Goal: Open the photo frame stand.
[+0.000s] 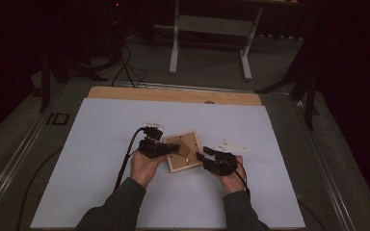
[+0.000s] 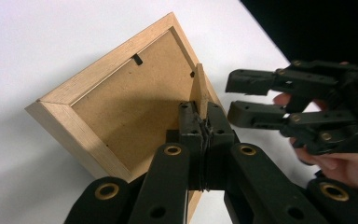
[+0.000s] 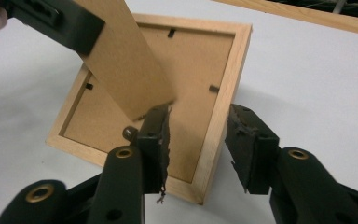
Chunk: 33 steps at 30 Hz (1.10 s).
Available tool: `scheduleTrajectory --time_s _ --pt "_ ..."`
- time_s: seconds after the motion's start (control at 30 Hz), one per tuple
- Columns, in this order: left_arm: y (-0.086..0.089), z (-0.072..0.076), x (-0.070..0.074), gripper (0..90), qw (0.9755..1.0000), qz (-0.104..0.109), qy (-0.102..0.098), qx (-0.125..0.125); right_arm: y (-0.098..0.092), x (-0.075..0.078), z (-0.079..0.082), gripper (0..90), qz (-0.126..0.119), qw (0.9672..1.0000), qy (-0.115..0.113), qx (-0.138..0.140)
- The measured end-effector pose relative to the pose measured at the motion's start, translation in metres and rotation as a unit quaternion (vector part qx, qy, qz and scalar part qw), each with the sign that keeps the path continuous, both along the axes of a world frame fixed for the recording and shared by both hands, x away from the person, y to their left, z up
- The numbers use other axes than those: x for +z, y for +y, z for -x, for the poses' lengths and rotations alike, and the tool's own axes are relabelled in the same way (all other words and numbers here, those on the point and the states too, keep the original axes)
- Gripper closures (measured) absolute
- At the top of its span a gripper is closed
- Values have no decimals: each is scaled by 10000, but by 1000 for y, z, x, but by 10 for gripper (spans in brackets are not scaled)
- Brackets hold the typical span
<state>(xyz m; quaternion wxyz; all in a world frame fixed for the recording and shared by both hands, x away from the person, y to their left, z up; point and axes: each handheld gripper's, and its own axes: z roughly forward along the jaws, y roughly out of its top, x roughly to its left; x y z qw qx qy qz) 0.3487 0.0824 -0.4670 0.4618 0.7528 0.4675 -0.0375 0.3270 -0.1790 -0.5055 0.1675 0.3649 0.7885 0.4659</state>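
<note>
Picture frame (image 1: pixel 184 151) lay face down on the white counter (image 1: pixel 101 144), its stand flap (image 2: pixel 199 91) raised, pinched by the left hand-held gripper (image 2: pixel 200 116), while the right hand-held gripper (image 3: pixel 198 140) (jaws apart) straddled the frame's edge, holding nothing yet.

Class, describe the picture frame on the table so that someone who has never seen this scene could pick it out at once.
Start at the big white sheet covering the table. Near its middle, between the two hands, lies a small square picture frame of pale wood, face down, turned cornerwise, brown backing board up. Unlike the small white pieces beside it, it has a brown cardboard stand rising from its back, pinched by the left gripper.
</note>
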Motion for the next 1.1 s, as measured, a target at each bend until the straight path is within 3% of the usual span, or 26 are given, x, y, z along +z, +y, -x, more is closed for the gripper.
scheduleTrajectory --time_s 0.3,0.77,1.1 --pt "10 2 8 887 9995 281 -91 119 -6 4 -2 431 -341 9992 191 -44" --pt "15 6 17 886 9980 565 -254 114 -6 6 -5 337 -680 9964 494 92" --pt "18 9 22 886 9953 827 -500 -57 -10 9 -8 320 -1275 9884 789 259"
